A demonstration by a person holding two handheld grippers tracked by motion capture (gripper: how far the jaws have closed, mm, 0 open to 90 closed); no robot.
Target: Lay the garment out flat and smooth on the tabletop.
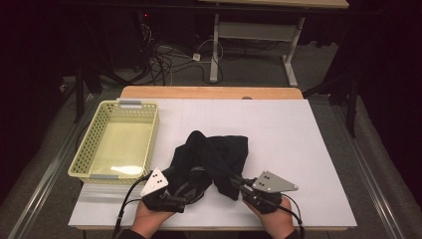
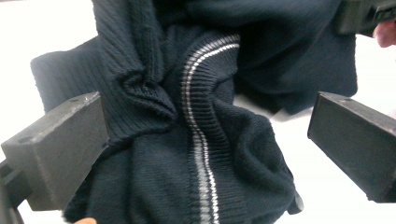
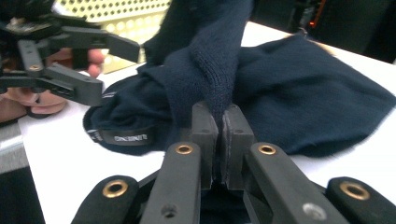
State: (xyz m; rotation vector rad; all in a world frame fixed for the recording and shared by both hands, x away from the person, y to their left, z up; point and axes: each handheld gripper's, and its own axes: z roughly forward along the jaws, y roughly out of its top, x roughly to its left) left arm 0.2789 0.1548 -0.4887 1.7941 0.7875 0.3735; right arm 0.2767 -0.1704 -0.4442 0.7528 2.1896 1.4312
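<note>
Right now the right gripper has its two black jaws pressed tight together on a fold of the dark navy knit sweater, the pinched cloth rising straight up out of the pads in a soft ridge. The left gripper stands with its jaws wide apart, the sweater bunched between them; the cloth brushes the inner face of one blocky jaw while the other stands clear of it (no squeeze there that I can see). The garment lies crumpled on the white tabletop at the near edge, just ahead of both hands, one dark strand of it stretched toward the right gripper. Its fabric is a fine rib knit, matte and limp, with a paler grey double stripe running along a ribbed band. To the left, well apart from the sweater, sits a pale yellow plastic basket, rectangular, its walls perforated in a regular grid.
</note>
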